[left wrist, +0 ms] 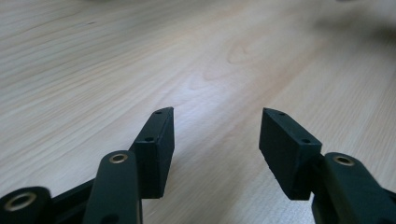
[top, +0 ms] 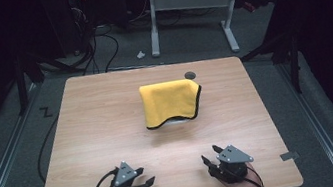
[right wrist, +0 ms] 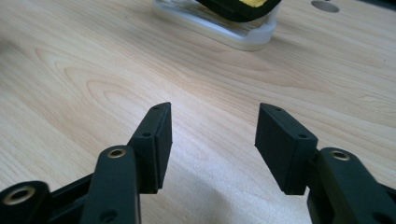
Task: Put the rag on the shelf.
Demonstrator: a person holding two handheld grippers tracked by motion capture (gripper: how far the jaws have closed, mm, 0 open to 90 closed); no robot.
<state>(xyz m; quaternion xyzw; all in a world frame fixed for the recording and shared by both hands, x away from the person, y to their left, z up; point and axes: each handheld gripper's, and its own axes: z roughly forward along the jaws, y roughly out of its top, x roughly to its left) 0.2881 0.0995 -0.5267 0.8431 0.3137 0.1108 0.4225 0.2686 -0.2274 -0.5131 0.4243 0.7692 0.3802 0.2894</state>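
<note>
L gripper (top: 143,176) & R gripper (top: 211,157) jaws spread wide, empty, seemingly just above table (top: 109,128).

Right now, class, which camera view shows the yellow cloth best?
The high view: the whole yellow cloth lies folded mid-table, dark edging visible, over a clear tray. The right gripper view catches just its lower edge at the top of the picture. The left gripper view looks across bare wood.

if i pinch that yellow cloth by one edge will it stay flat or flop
The yellow black-edged cloth will probably flop: it already drapes and sags over a clear plastic container. It looks light, so lifting it may not shift the container, though a snag could drag it.
</note>
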